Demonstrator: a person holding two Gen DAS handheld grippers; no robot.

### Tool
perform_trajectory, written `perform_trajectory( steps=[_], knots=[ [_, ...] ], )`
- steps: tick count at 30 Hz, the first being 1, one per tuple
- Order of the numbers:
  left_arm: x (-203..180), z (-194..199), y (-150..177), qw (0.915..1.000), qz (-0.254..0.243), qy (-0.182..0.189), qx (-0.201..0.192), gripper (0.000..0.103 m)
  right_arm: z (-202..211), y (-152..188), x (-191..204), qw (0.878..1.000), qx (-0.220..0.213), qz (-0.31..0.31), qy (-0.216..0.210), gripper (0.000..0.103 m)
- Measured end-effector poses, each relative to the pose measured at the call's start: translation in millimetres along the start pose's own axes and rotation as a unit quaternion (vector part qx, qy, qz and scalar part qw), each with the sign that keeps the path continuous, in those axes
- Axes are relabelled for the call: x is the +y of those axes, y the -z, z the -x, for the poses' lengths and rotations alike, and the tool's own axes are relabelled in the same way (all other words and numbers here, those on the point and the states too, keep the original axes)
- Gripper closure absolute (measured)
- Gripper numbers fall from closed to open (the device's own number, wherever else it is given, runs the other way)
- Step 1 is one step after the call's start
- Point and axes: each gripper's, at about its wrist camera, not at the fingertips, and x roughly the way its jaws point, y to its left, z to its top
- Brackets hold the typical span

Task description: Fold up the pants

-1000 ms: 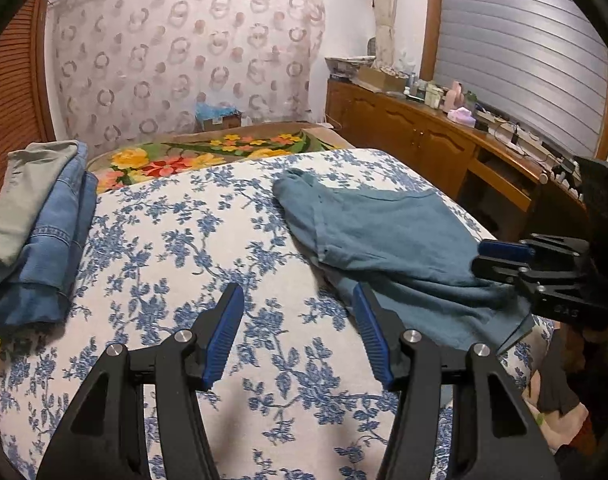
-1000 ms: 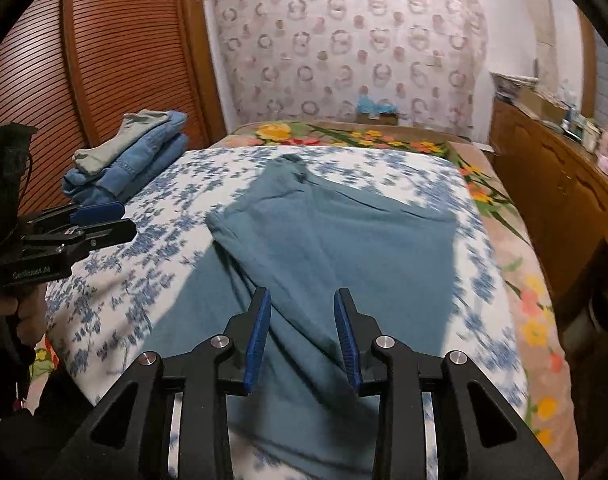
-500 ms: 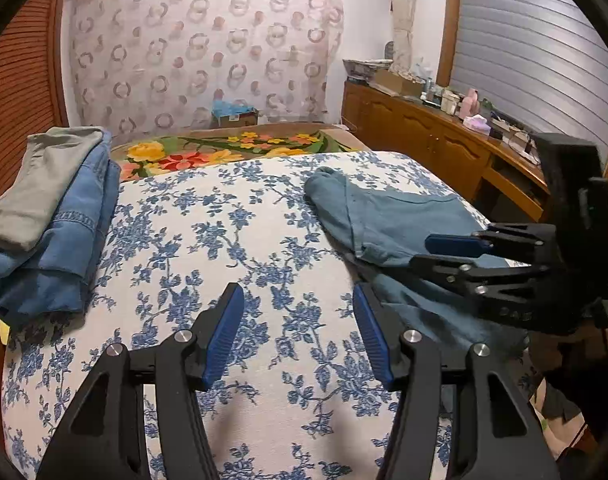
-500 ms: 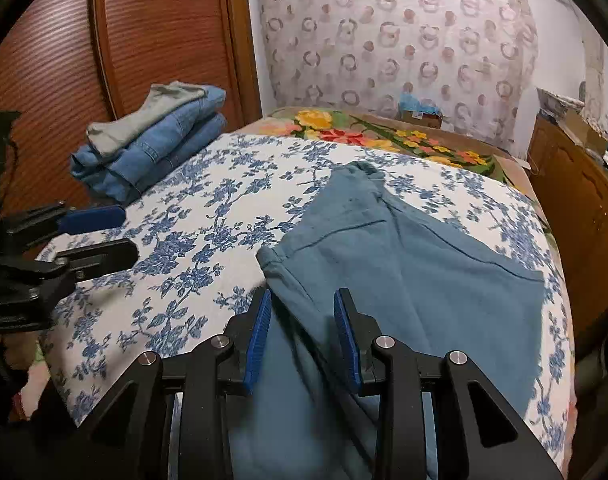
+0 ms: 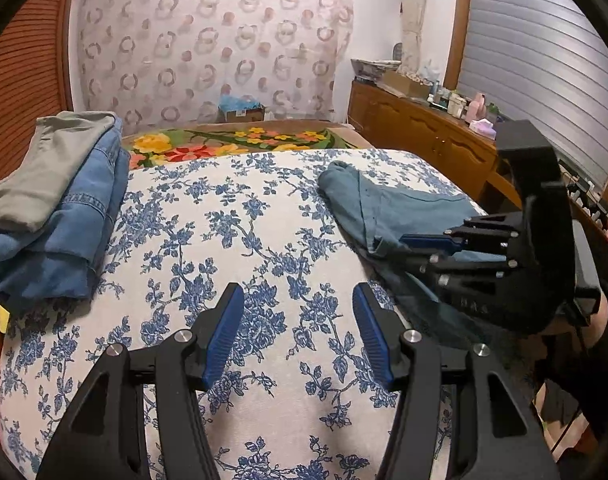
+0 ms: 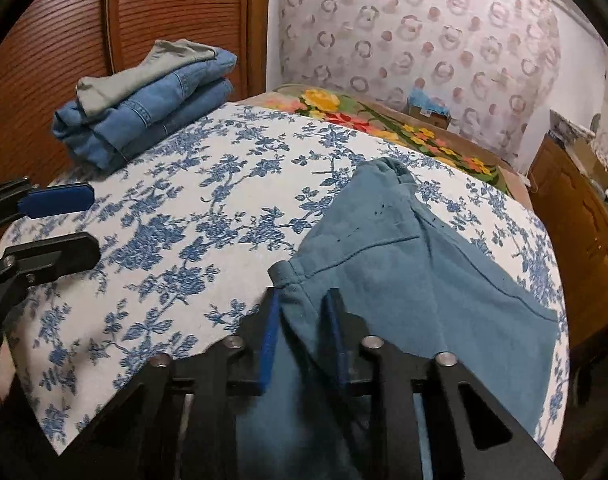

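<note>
The teal pants (image 6: 404,280) lie on the right half of the blue-flowered bedspread (image 6: 176,248), and the right gripper (image 6: 302,336) is pinching their near left edge, the cloth caught between its pads. The left gripper (image 5: 298,332) hangs spread and empty over bare bedspread to the left. To fold cleanly, the pinch should hold all layers, and the edge should lift enough to carry over without dragging the rest askew.

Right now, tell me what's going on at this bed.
A person with a claw in each hand is folding teal pants on the floral bedspread. The right claw has closed on the pants' near edge. The left claw hangs open over bare bedspread, holding nothing. Folded jeans sit stacked at the far left.
</note>
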Motion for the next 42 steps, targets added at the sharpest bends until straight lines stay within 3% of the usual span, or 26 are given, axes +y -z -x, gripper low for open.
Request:
perform_trajectory(
  steps=[11,17,29,42],
  knots=[
    [-12.1,-7.0,3.4,0.9998,-0.01,0.012,0.008,0.045,33.8,1.3,-43.9,0.997,-0.053,-0.059,-0.001,0.099],
    [-21.8,-11.4,3.9,0.9996,-0.018,0.019,0.013,0.045,43.9,6.5,-64.7,0.993,-0.06,-0.098,-0.021,0.099],
    [-39.0,-19.4,-1.4,0.9988,-0.034,0.03,0.017,0.045,56.2,10.4,-117.5,0.989,-0.064,-0.125,0.054,0.099],
    [-49.5,-23.8,1.2,0.9982,-0.044,0.033,0.025,0.045,31.0,16.1,-170.2,0.979,-0.011,-0.171,0.11,0.099]
  ],
)
